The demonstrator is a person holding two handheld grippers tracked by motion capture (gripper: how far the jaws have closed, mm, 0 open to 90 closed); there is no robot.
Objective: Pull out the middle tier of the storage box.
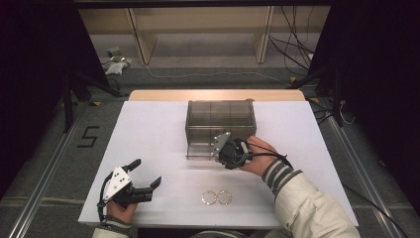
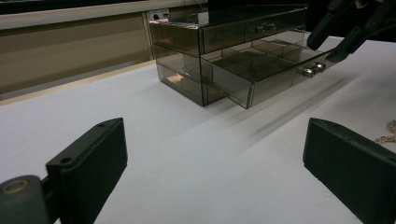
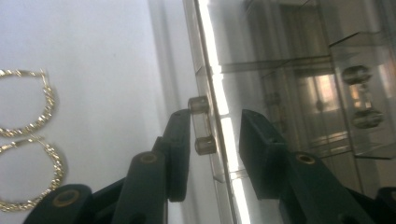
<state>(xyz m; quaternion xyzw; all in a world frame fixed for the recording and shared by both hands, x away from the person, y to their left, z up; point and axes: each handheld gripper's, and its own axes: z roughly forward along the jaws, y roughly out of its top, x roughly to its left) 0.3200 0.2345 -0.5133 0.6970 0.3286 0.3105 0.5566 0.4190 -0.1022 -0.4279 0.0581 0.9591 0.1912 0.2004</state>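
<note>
Right gripper [image 3: 212,133]: jaws narrowly parted astride the lower drawer's handle [image 3: 201,126], not pinching it. Smoky acrylic drawer box [image 1: 220,119] directly ahead, lower drawer [image 2: 261,70] pulled partway out. Two gold hoop earrings [image 1: 216,197] lie behind the gripper on the table [image 1: 158,134]. Step: releasing handle; next, fetch an earring.

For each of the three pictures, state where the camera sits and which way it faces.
High view: above the table, looking forward and down; both forearms show.
Left gripper view: on the left gripper, facing the drawer box.
Right gripper view: on the right gripper, jaws astride the drawer handle.
All share the box; two bracelets.
</note>
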